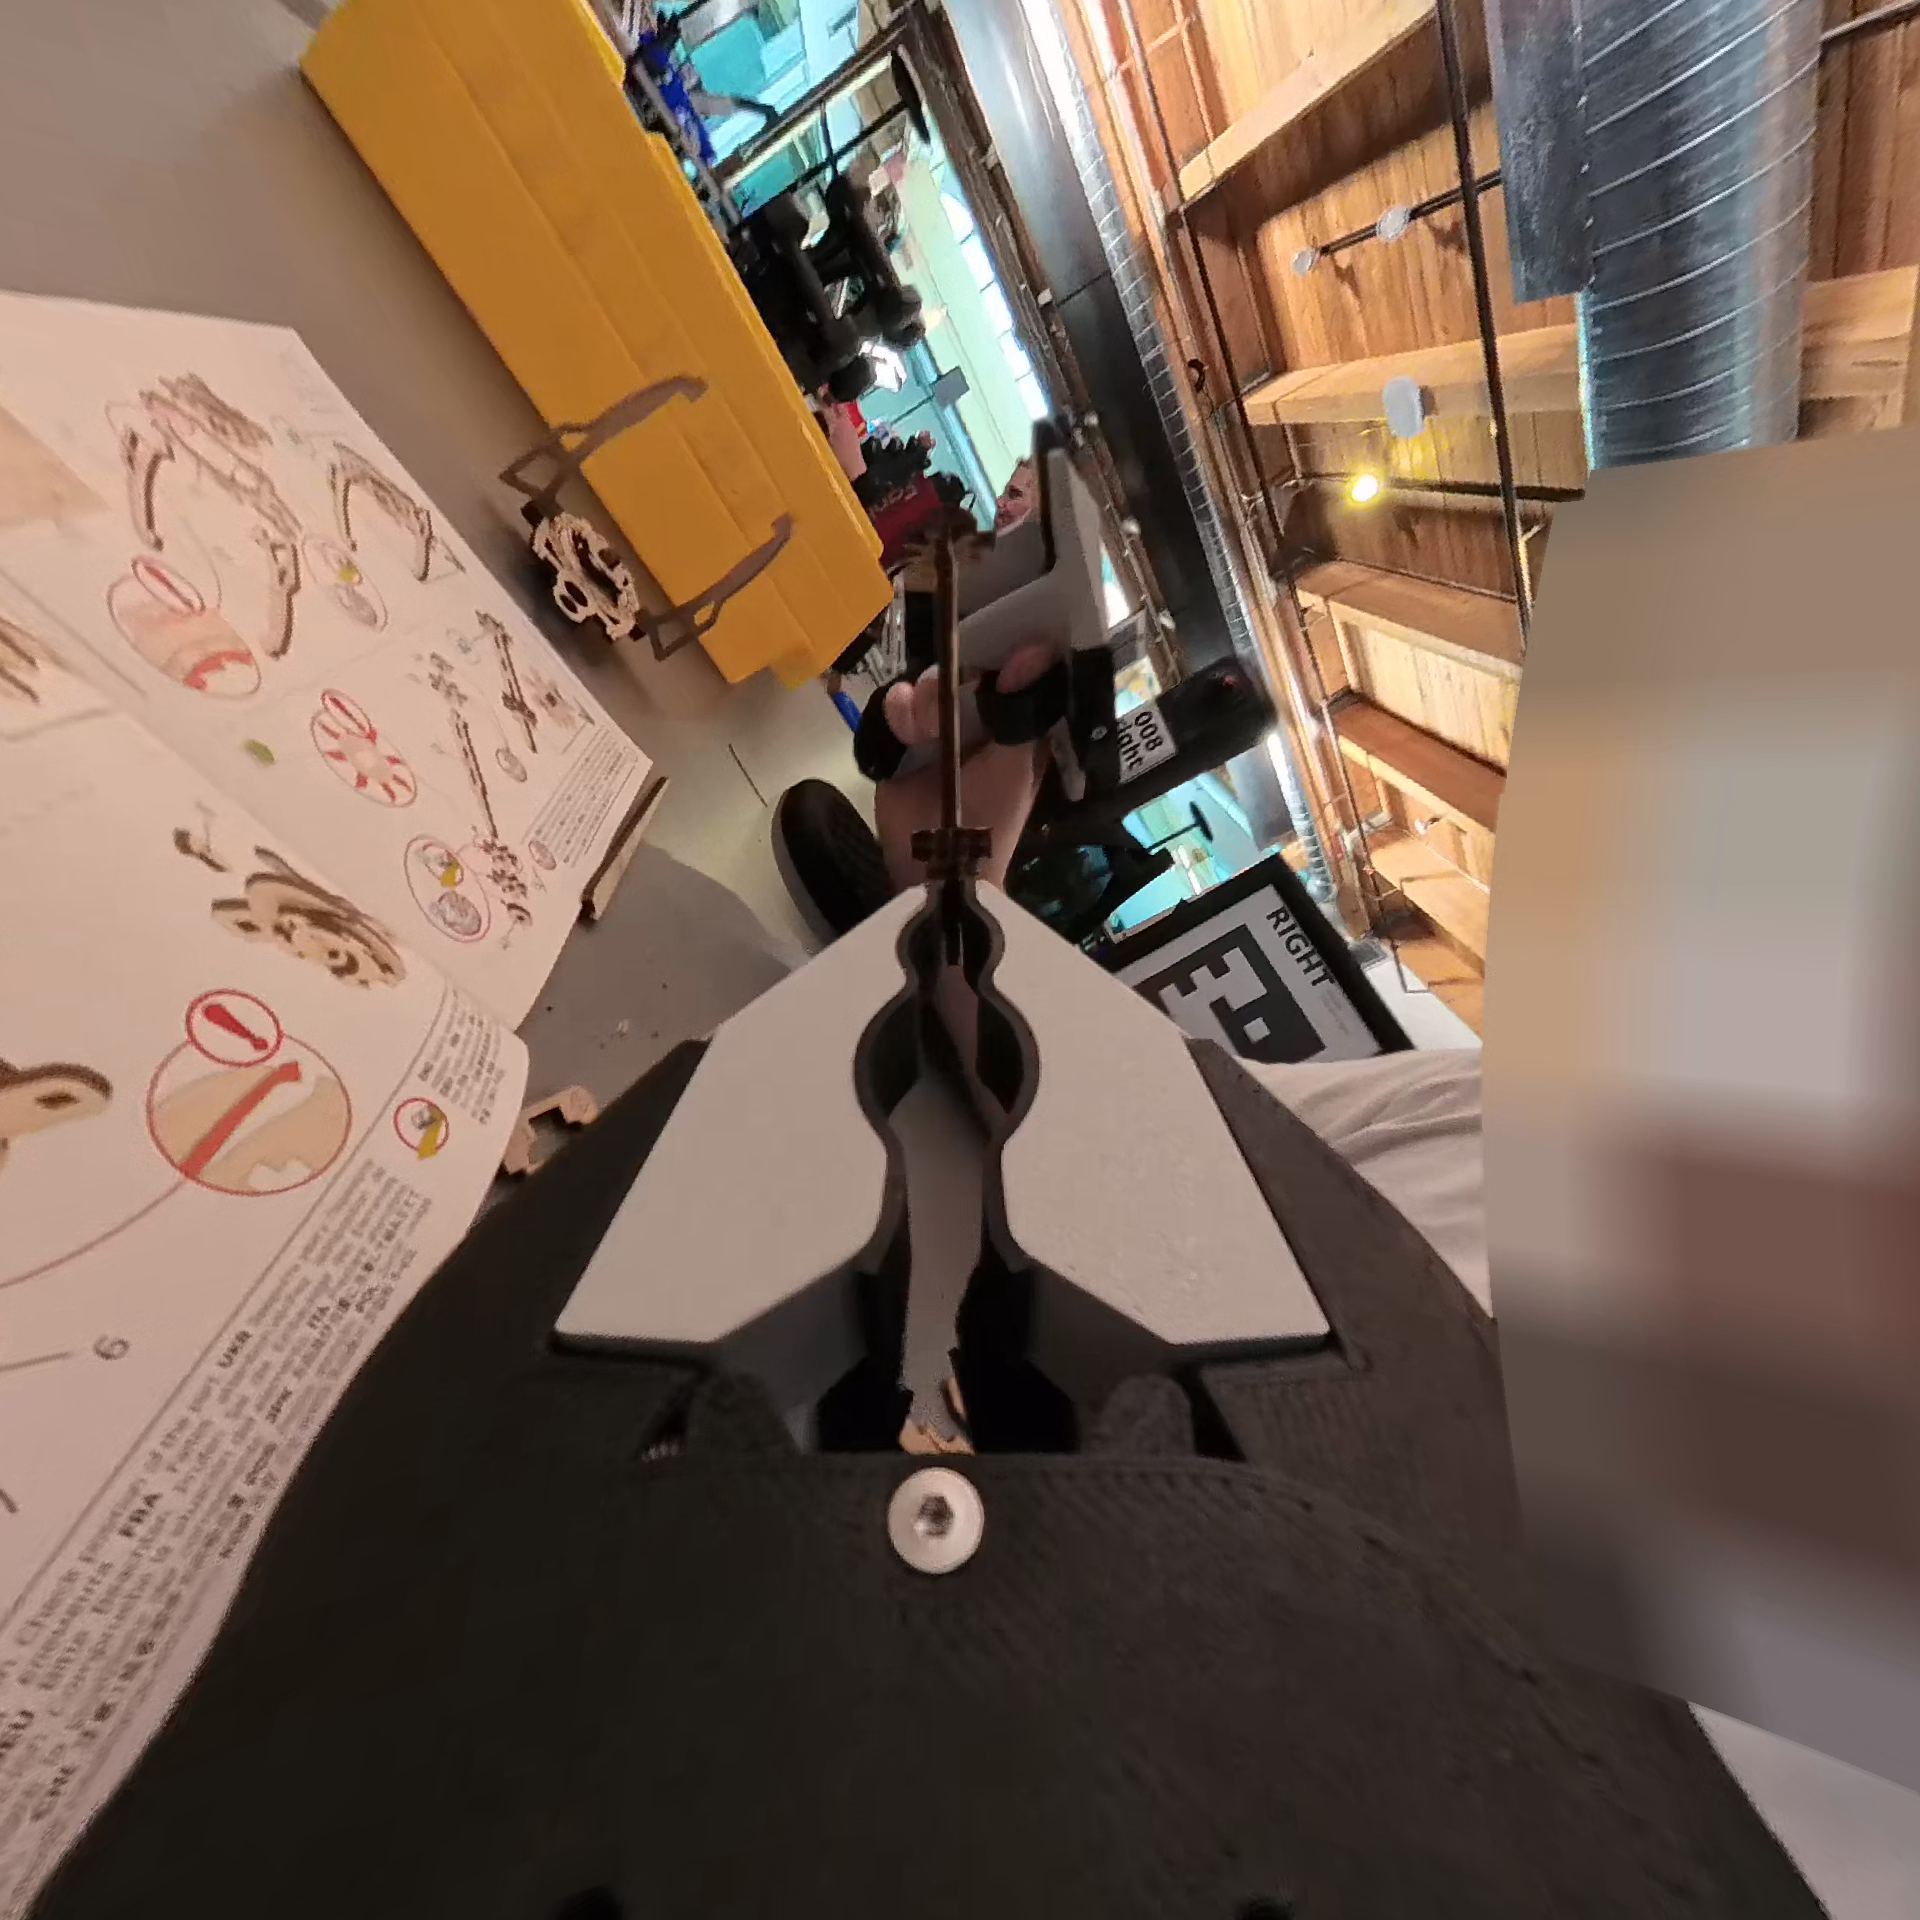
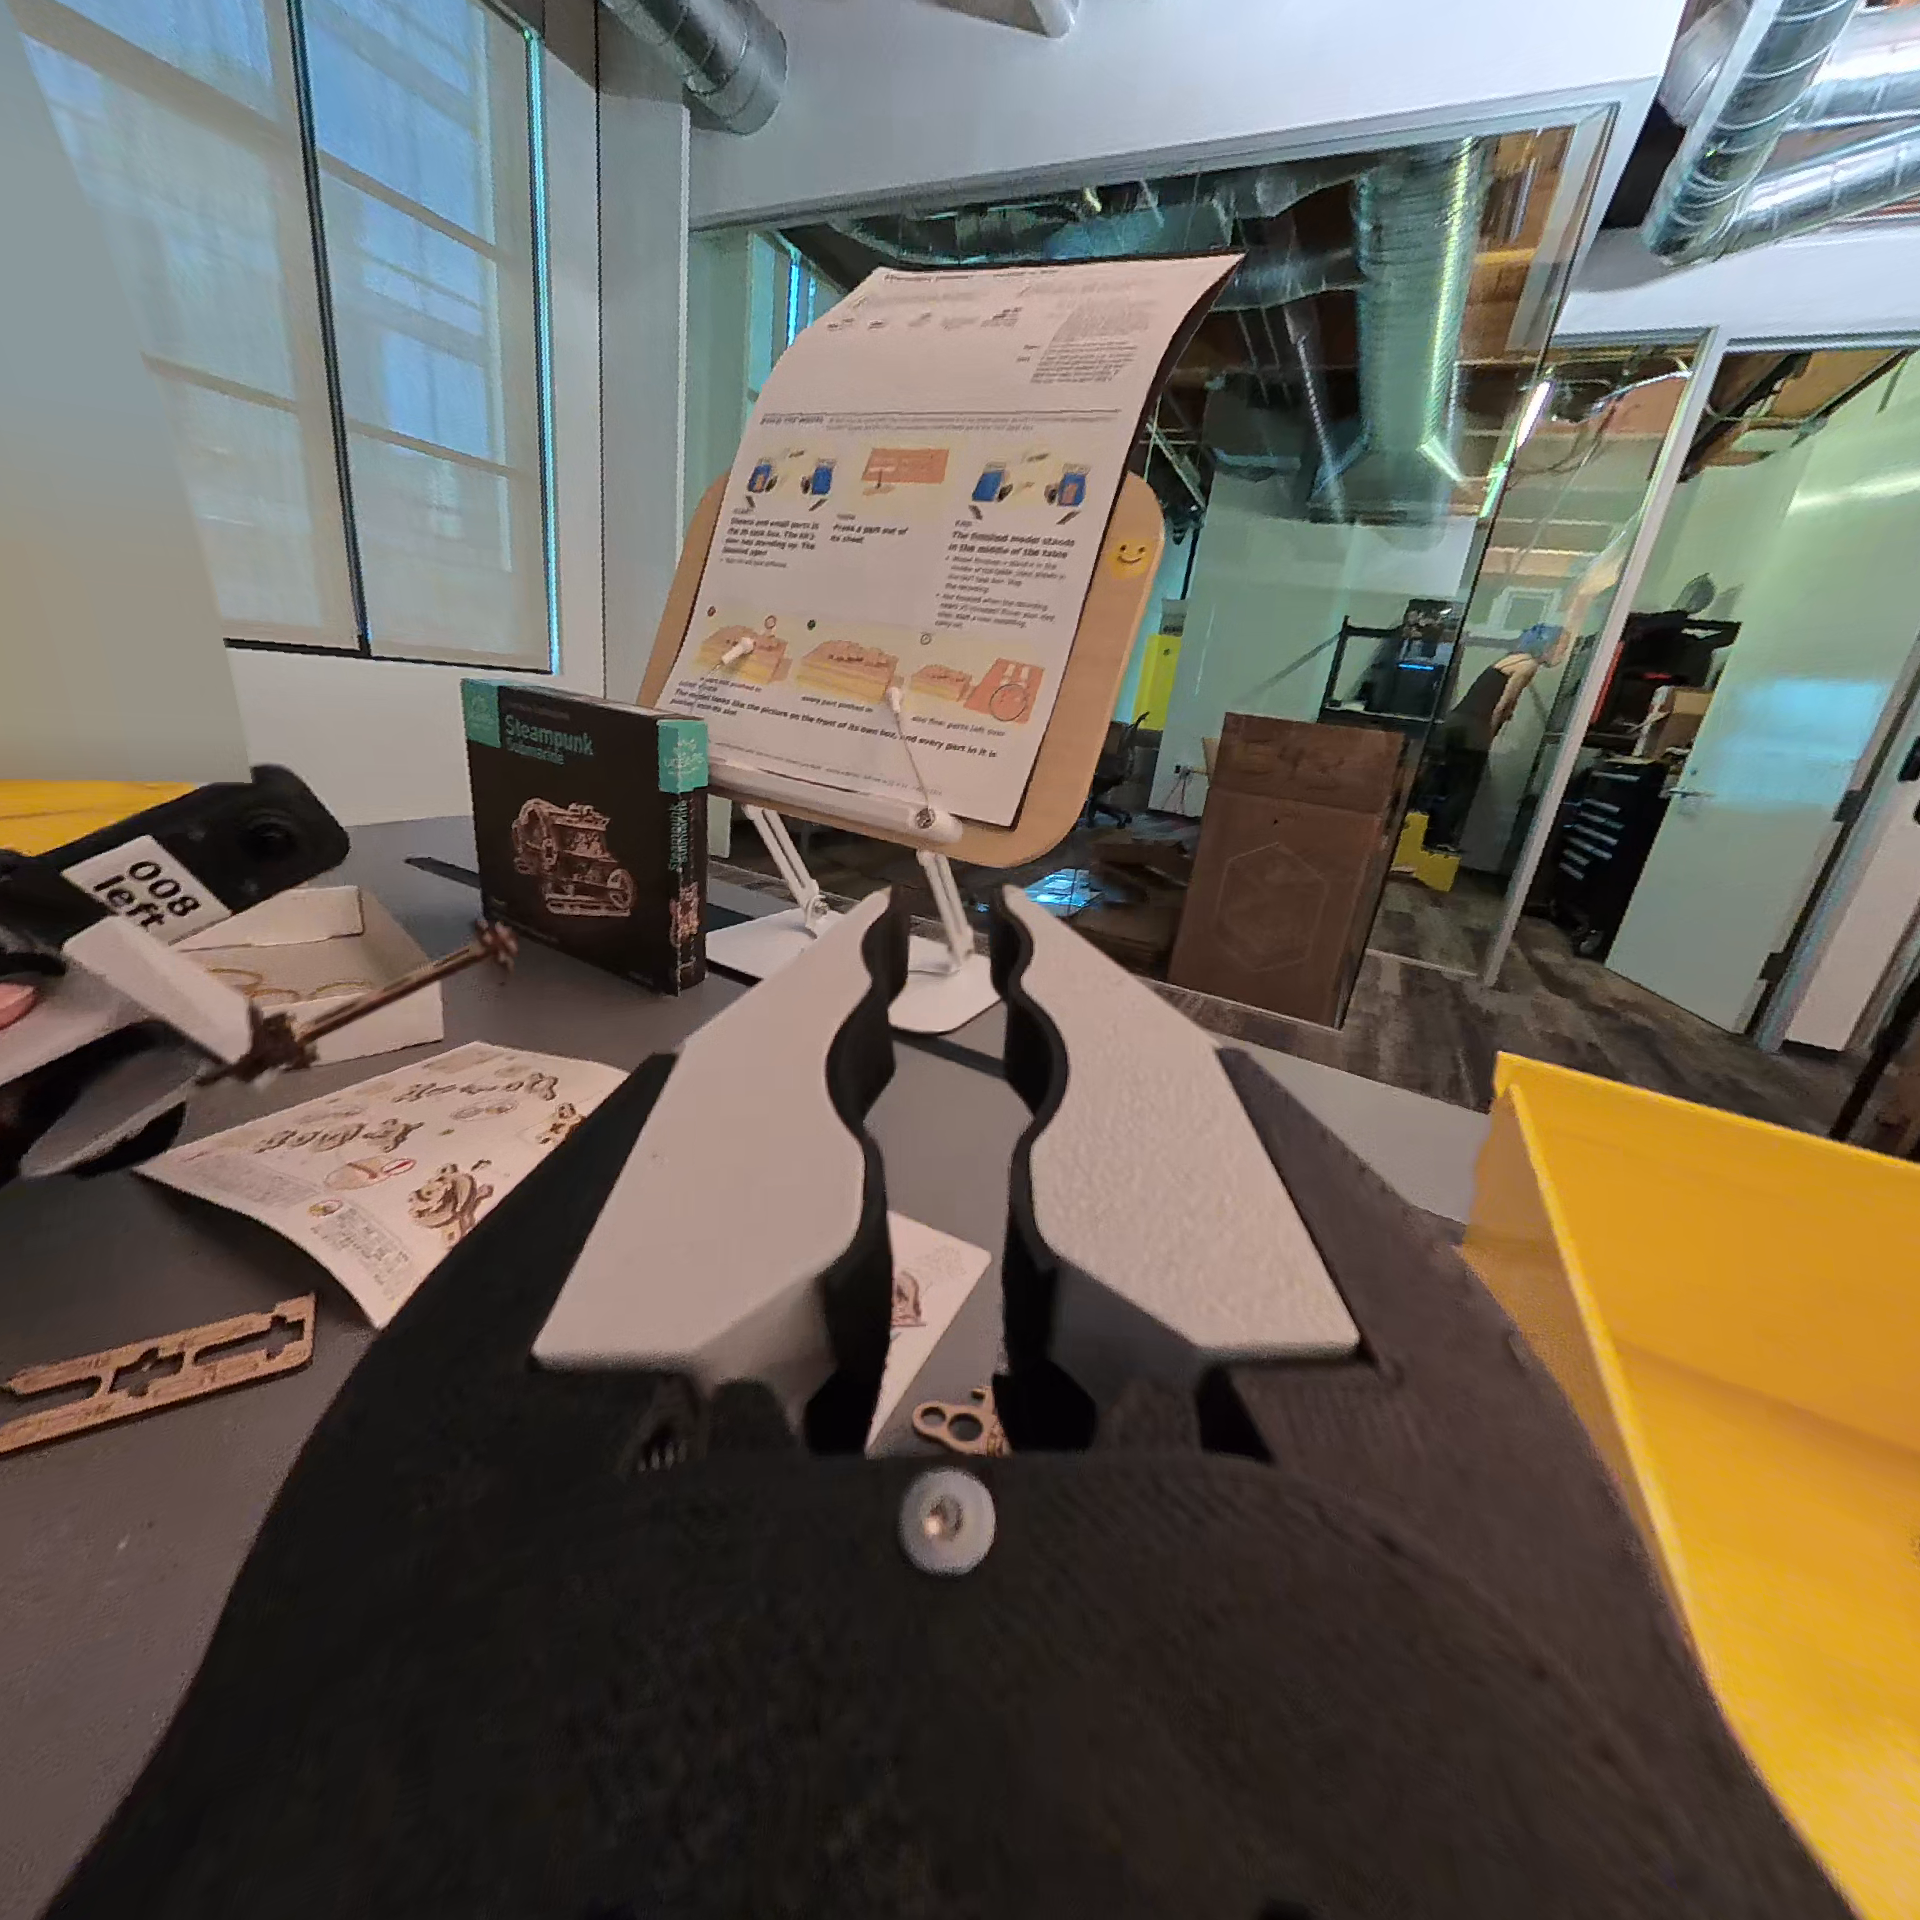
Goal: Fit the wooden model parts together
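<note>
My left gripper (image 1: 948, 896) is clamped tight on a thin wooden axle piece (image 1: 948, 727), a skinny rod with a small toothed collar right past my fingertips and another little gear at its far end. It sticks straight out from the closed jaws, up in the air off the grey table (image 2: 125, 1558). From the right wrist view the same rod (image 2: 384, 1000) shows side-on, poking out of the left gripper above the open instruction booklet (image 2: 343, 1153).

My right gripper (image 2: 943, 935) is empty, jaws standing apart with a clear gap between them, aimed at the reading stand (image 2: 1091, 675) with its printed sheet. The dark kit box (image 2: 582, 842) stands upright just left of that stand.

On the table near the booklet's lower edge lies a flat leftover wooden fret strip (image 2: 156, 1371). A small loose wooden part with holes (image 2: 961, 1421) peeks out beneath the right gripper. In the left wrist view, a partly built gear assembly (image 1: 587, 577) sits against the yellow bin (image 1: 582, 291), beyond the booklet (image 1: 208, 831).
</note>
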### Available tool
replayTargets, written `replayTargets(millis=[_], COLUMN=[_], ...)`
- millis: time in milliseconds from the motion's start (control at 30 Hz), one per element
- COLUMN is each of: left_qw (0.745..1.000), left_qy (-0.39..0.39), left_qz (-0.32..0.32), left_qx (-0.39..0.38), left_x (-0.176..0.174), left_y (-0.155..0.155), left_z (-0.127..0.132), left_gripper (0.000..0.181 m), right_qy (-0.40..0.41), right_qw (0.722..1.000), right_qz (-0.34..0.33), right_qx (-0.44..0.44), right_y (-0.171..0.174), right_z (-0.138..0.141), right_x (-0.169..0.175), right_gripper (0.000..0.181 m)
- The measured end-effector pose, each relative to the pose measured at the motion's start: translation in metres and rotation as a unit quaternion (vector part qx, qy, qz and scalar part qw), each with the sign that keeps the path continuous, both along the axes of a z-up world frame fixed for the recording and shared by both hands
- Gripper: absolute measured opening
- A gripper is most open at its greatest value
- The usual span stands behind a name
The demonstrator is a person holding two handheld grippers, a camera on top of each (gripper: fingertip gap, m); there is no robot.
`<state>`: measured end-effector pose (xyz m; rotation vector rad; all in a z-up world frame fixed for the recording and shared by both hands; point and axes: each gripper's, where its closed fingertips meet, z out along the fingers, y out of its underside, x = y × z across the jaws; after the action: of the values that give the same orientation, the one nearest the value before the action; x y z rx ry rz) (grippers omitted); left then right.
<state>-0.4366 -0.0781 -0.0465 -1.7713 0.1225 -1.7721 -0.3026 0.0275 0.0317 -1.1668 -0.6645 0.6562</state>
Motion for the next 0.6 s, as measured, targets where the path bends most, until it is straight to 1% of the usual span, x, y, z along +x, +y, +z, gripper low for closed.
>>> replayTargets(millis=[67, 167, 267, 333, 433, 500, 600], left_qw=[1.0, 1.0, 1.0, 1.0, 0.999, 0.999, 0.999], left_qy=[-0.012, -0.003, 0.009, -0.001, -0.024, -0.032, -0.034], left_qz=[0.004, 0.013, 0.007, -0.002, -0.014, -0.016, -0.014], left_qx=[0.003, 0.023, 0.027, 0.007, -0.02, -0.023, -0.012], left_x=[-0.002, -0.005, -0.006, -0.004, -0.001, 0.001, 0.0], left_y=[0.002, 0.007, 0.006, 0.004, -0.004, -0.009, -0.01], left_z=[0.008, 0.017, 0.016, 0.01, 0.004, 0.005, 0.011], left_gripper=[0.0, 0.0, 0.0, 0.0, 0.0, 0.0, 0.0], right_qy=[-0.007, -0.051, -0.066, -0.065, -0.073, -0.077, -0.077], right_qw=[1.0, 0.998, 0.996, 0.997, 0.996, 0.994, 0.993], right_qz=[0.01, 0.026, 0.052, 0.046, 0.018, 0.001, -0.017], right_qx=[0.006, -0.002, -0.022, 0.001, 0.053, 0.077, 0.086], right_y=[-0.002, 0.001, -0.005, -0.013, -0.021, -0.023, -0.021], right_z=[-0.002, -0.016, -0.024, -0.017, -0.002, 0.004, 0.008], right_x=[-0.004, -0.017, -0.029, -0.028, -0.021, -0.019, -0.019], right_gripper=[0.013, 0.013, 0.013, 0.013, 0.013, 0.012, 0.013])
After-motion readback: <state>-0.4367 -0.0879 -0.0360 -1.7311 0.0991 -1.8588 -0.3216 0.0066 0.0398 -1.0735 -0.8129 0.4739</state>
